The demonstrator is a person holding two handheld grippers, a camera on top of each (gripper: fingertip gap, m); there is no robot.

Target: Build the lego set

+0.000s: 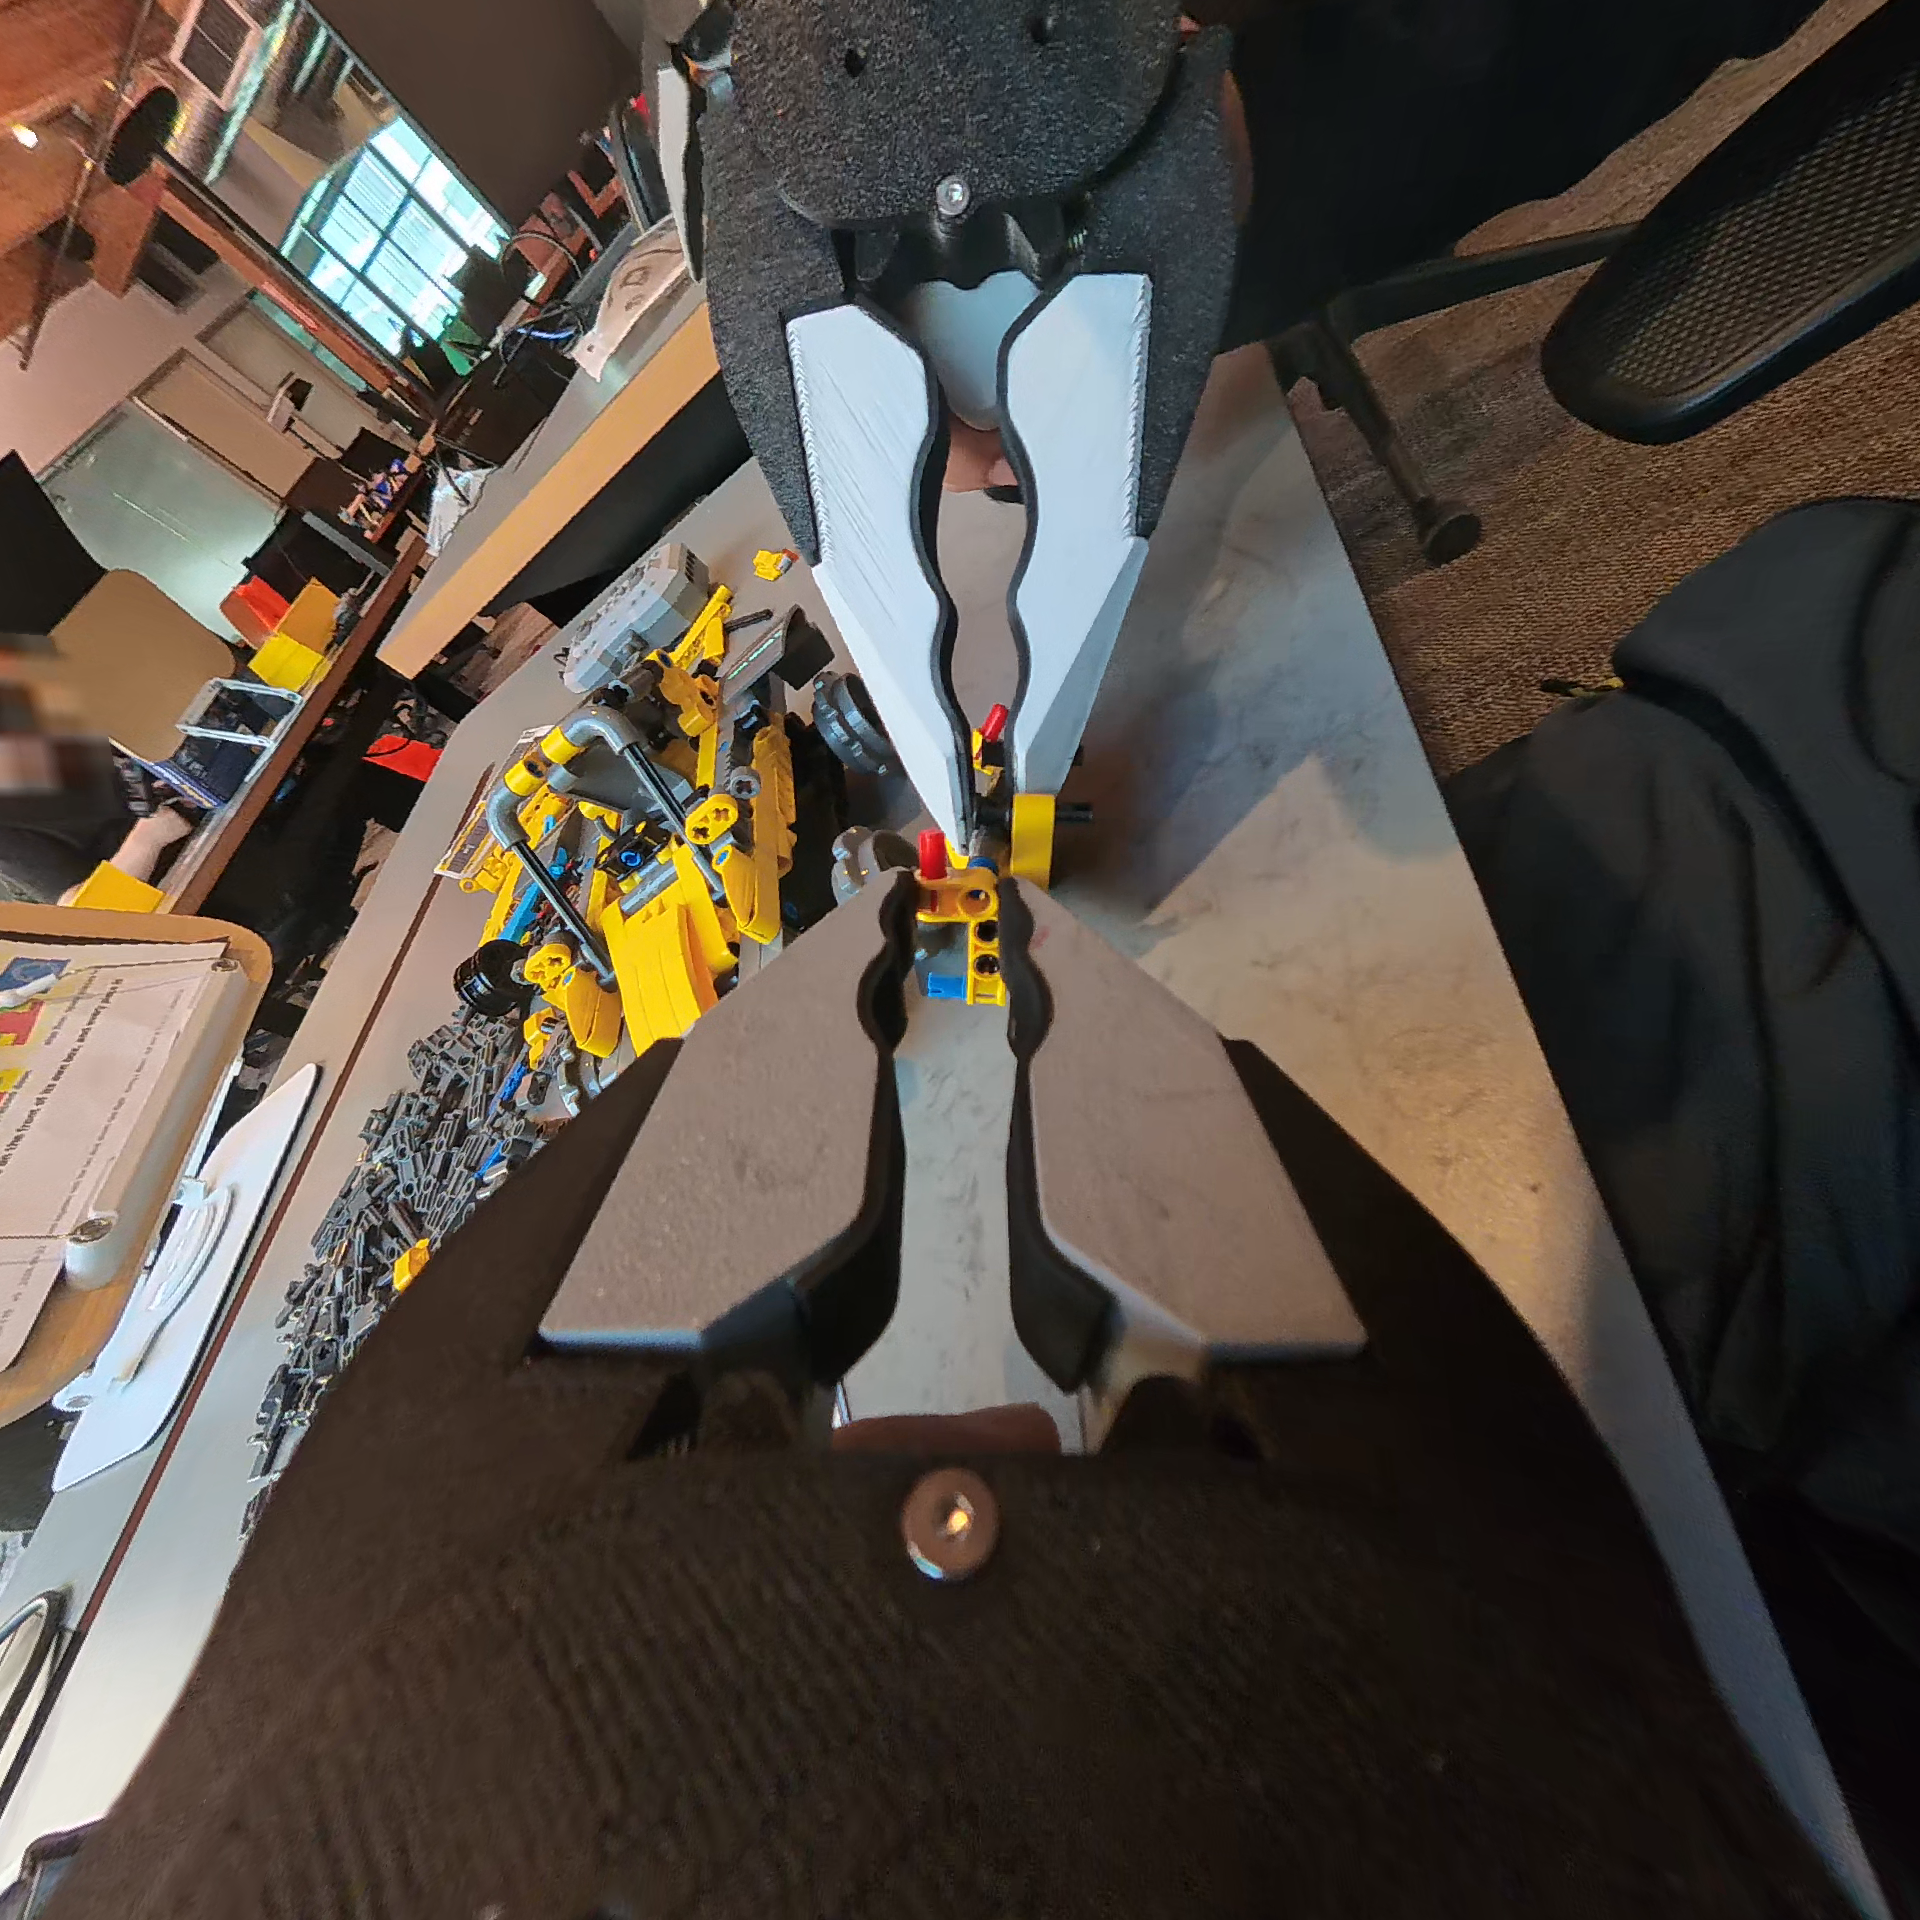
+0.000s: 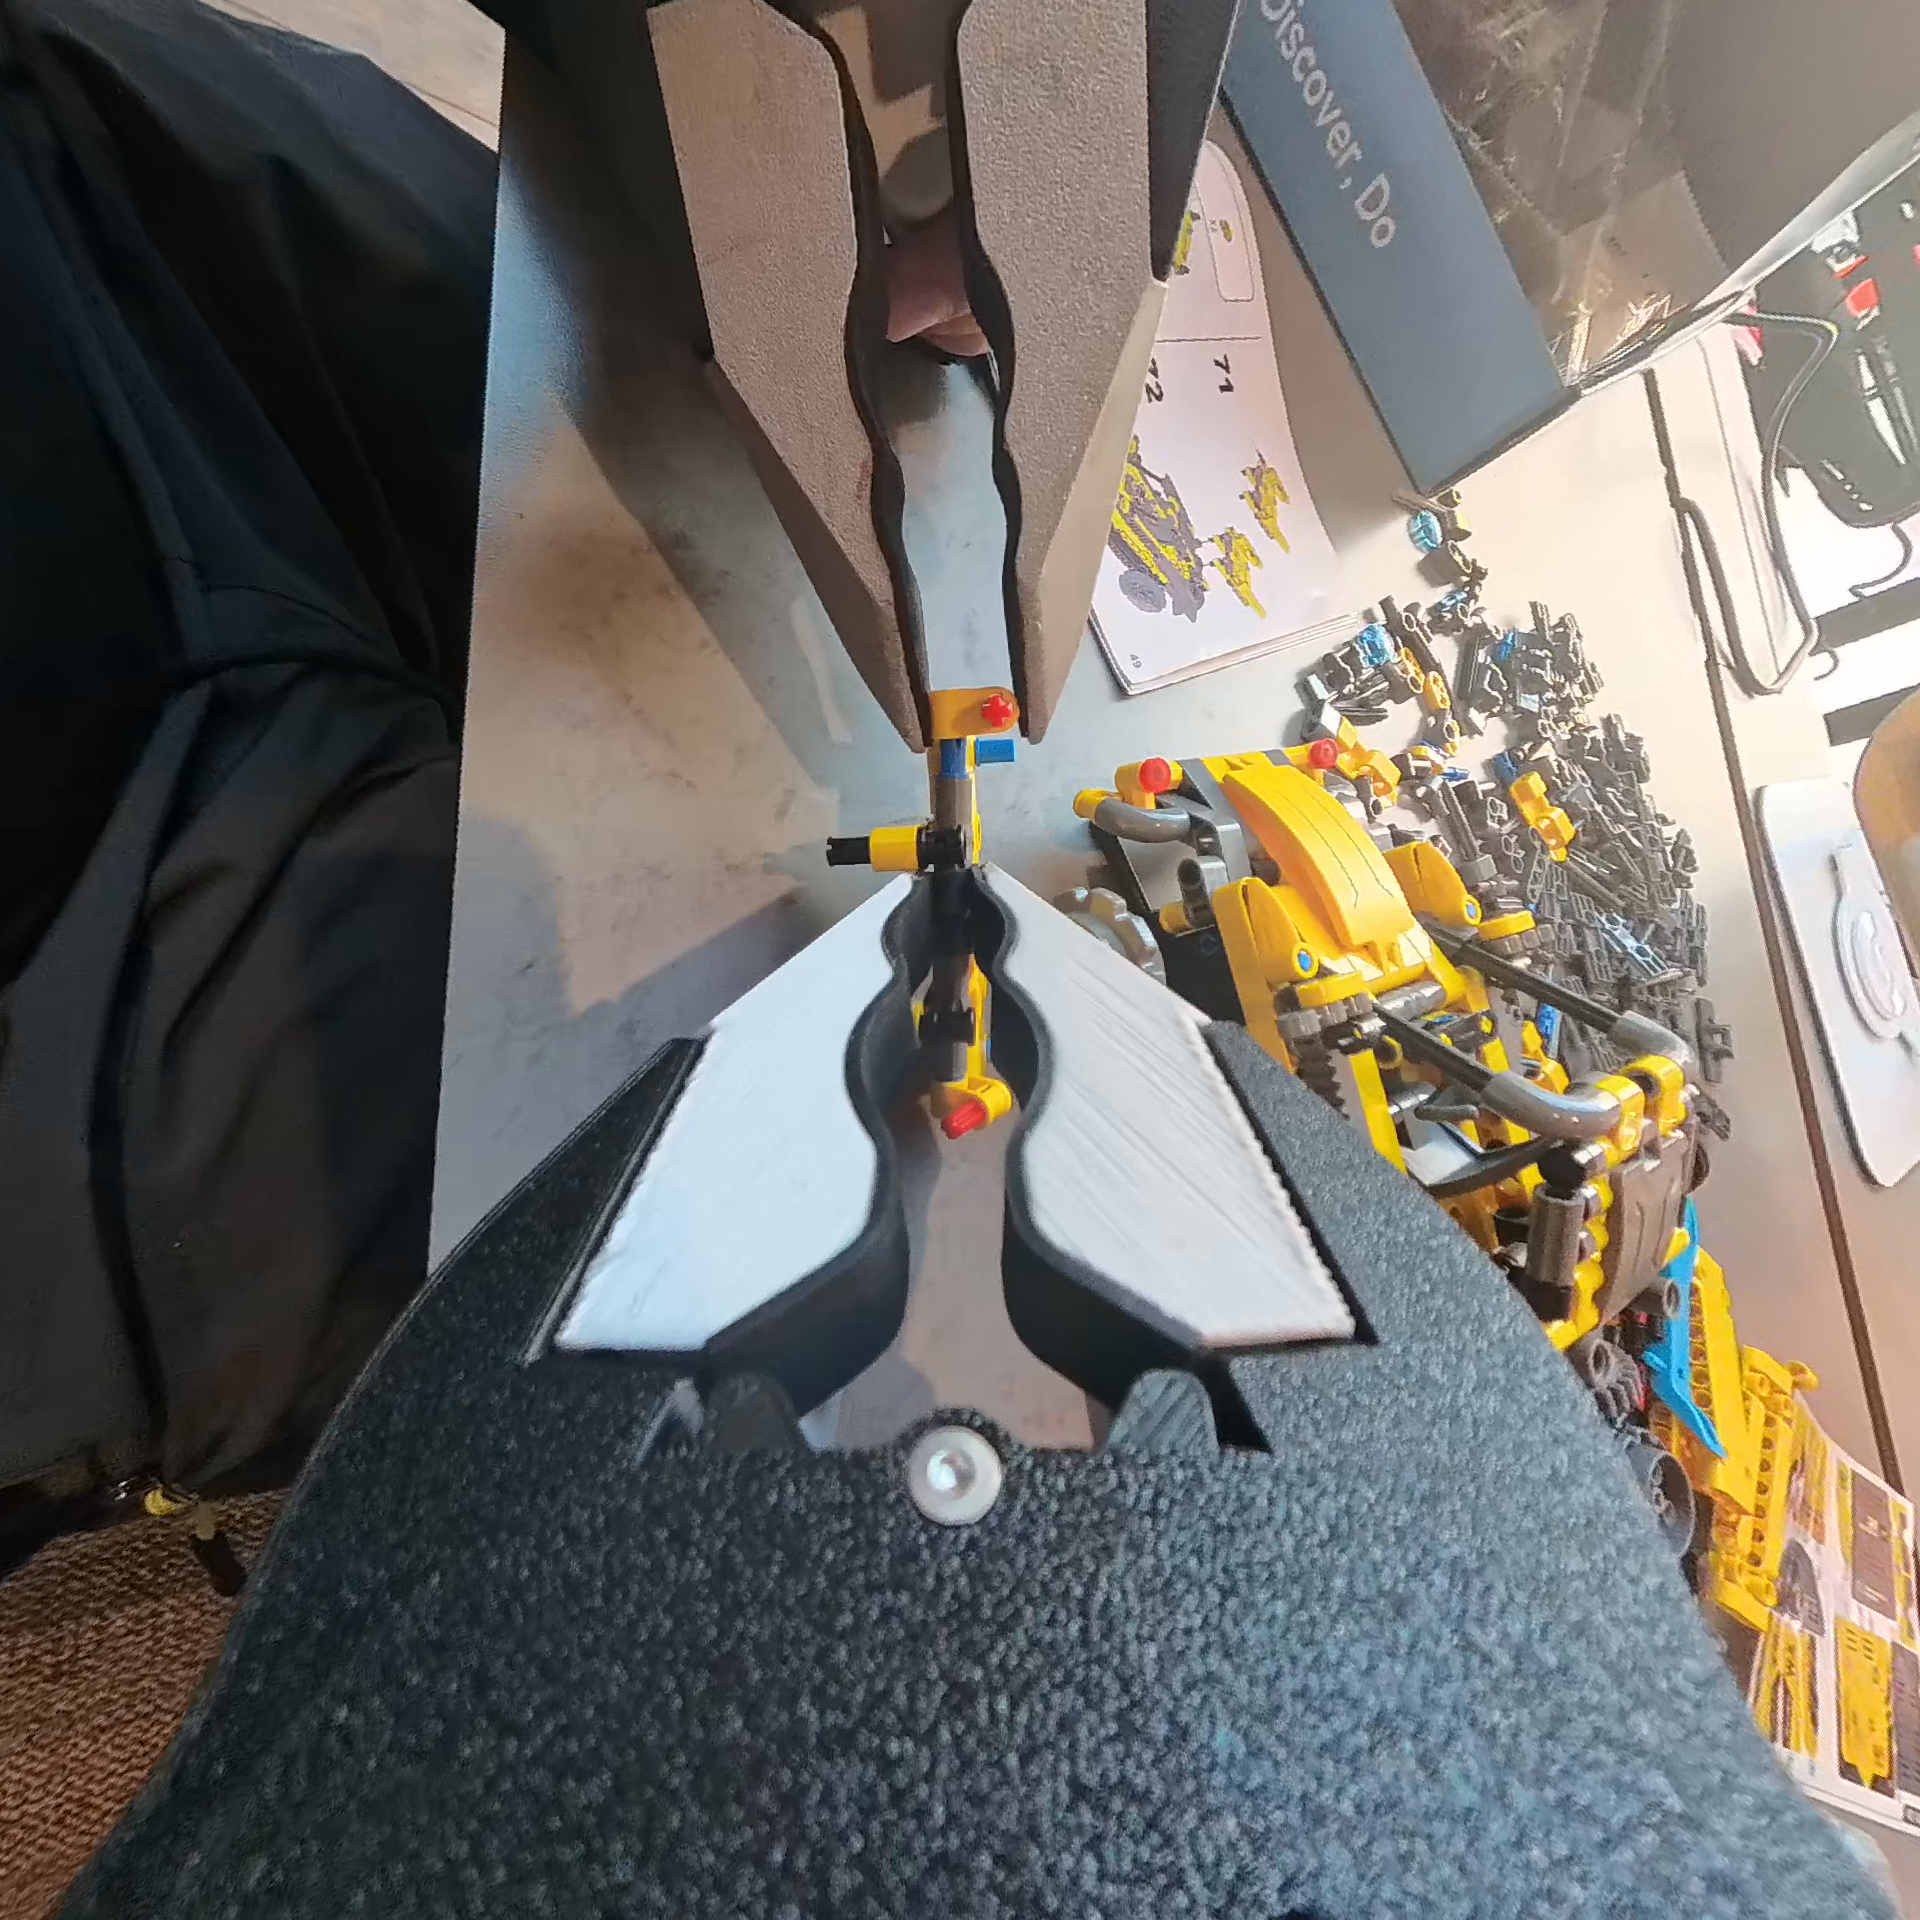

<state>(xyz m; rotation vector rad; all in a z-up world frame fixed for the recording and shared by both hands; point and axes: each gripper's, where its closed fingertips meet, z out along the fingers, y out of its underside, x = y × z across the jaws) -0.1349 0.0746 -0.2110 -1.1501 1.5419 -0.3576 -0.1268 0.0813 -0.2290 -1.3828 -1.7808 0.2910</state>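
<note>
Midway above the grey table [image 1: 1299,987], a small yellow toy-brick assembly with red pins and a blue peg [image 1: 961,935] is pinched at both ends: the left gripper [image 1: 961,909] clamps one end, the right gripper [image 2: 951,883] the opposite. Just beside it stands a yellow brick-built vehicle model [image 2: 1403,1018] (partly assembled), with a heap of small dark loose pieces [image 2: 1558,790] farther off.

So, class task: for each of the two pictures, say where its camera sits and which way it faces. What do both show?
Left wrist view: on the left gripper, facing the white-fingered right gripper; own grey fingers show.
Right wrist view: on the right gripper, facing the left gripper; own white fingers show.
Shared: both grippers, shut on one small brick assembly, and the yellow model.
</note>
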